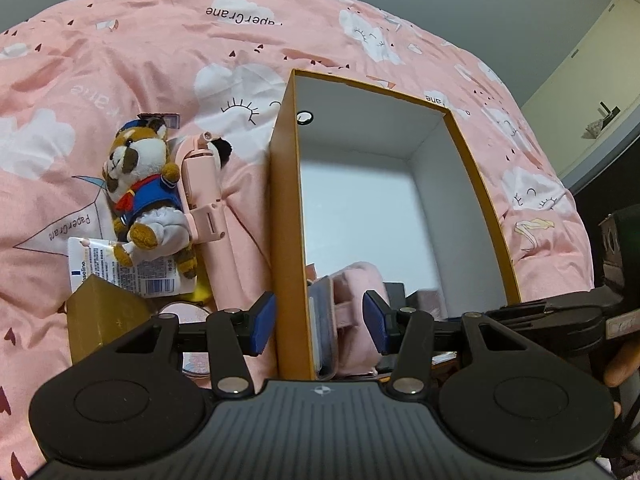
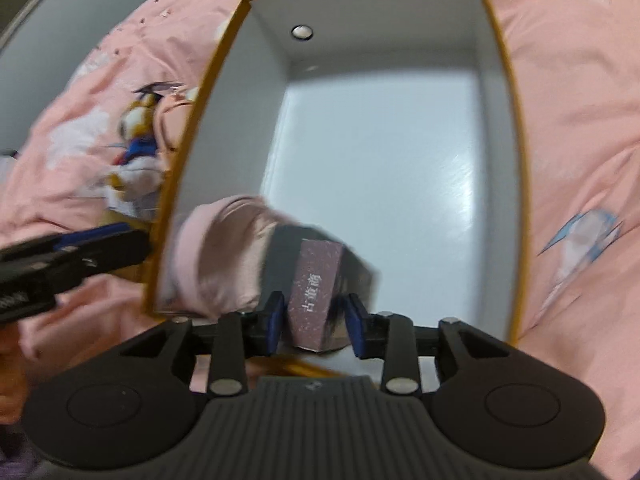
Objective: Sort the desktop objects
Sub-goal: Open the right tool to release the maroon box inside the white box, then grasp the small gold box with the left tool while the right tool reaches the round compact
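Observation:
An orange box with a white inside lies on a pink bedspread. A pink pouch lies at its near end, with dark items beside it. My left gripper is open and straddles the box's left wall, one pad outside, one inside. My right gripper hangs over the near end of the box. A small maroon carton with white characters stands between its blue pads. Narrow gaps show on both sides, though the picture is blurred.
Left of the box lie a plush raccoon, a pink handheld device, a Vaseline sachet, a gold carton and a round compact. The pink bedspread surrounds everything. A hand shows at the right.

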Available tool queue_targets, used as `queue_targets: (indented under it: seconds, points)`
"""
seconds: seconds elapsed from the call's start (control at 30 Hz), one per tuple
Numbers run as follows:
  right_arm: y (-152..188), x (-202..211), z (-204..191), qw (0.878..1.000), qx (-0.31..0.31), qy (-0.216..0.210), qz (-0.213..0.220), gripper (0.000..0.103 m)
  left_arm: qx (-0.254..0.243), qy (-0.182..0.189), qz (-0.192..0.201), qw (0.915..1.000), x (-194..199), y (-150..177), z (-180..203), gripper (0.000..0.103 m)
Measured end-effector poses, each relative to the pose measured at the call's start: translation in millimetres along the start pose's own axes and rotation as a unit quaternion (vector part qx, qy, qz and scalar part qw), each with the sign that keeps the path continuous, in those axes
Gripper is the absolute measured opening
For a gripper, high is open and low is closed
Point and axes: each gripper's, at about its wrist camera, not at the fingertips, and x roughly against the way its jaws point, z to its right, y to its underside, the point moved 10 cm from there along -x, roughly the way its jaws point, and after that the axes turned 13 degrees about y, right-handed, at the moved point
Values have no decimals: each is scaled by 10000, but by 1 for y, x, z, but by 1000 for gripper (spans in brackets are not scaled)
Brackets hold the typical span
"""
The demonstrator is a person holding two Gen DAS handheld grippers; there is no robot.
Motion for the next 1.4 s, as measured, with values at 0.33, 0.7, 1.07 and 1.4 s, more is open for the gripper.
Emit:
queue_targets:
  seconds: [0.33, 0.7, 1.07, 1.4]
  points:
    - [-7, -10, 7, 9989, -337, -306, -91, 46, 196, 148, -35, 9997, -2, 2, -5, 55]
    - [-13, -27, -2, 9968, 195, -729, 269, 56, 549, 582, -240, 9965, -15, 7, -7, 43]
    - [-6, -31, -9, 9961, 431, -765, -33, 56, 450, 479, -333, 9973, -18, 10, -5, 43]
    - [-9, -14, -14, 9941, 889, -424, 458, 58, 220, 173, -10, 9996, 6, -1, -6, 43]
